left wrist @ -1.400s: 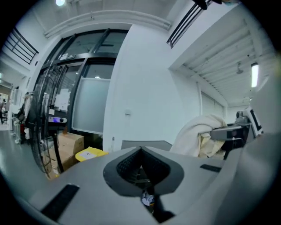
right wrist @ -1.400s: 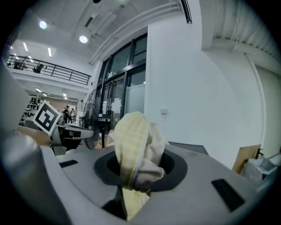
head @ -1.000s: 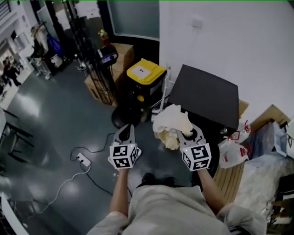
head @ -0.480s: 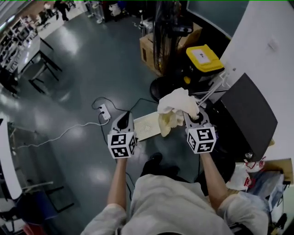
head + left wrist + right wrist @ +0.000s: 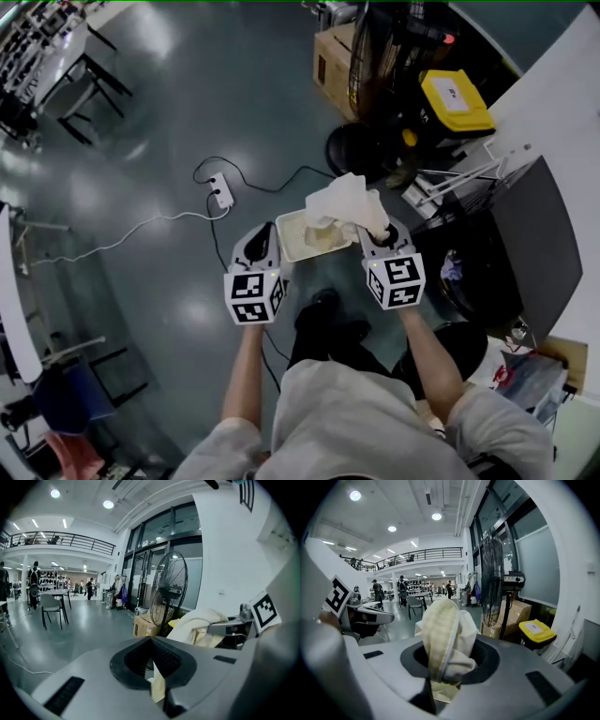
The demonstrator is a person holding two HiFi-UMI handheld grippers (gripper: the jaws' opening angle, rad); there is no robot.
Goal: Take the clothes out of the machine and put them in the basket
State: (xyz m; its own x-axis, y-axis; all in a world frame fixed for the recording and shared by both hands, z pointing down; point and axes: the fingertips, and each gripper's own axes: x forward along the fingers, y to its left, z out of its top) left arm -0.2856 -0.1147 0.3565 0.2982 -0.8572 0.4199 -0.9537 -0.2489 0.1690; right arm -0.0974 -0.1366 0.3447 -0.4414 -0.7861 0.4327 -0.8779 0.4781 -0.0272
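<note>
A cream cloth [image 5: 342, 202] hangs bunched from my right gripper [image 5: 375, 228], whose jaws are shut on it. In the right gripper view the cloth [image 5: 443, 630] stands up between the jaws of the right gripper [image 5: 440, 674]. The cloth hangs over a white basket [image 5: 286, 246] on the floor. My left gripper [image 5: 264, 230] is just left of the basket, shut and holding nothing; its own view shows the left gripper [image 5: 151, 641] with pads together. The dark machine [image 5: 544, 234] stands at the right, its opening facing me.
A standing fan [image 5: 394, 56], a yellow-lidded bin [image 5: 457, 98] and a cardboard box [image 5: 336, 56] stand beyond the basket. A power strip [image 5: 222, 194] with cables lies on the floor to the left. The person's shoes [image 5: 323, 314] are just behind the basket.
Both grippers have swung away from the machine and come lower, to the white basket. The cloth has travelled with the right gripper and now hangs over the basket.
</note>
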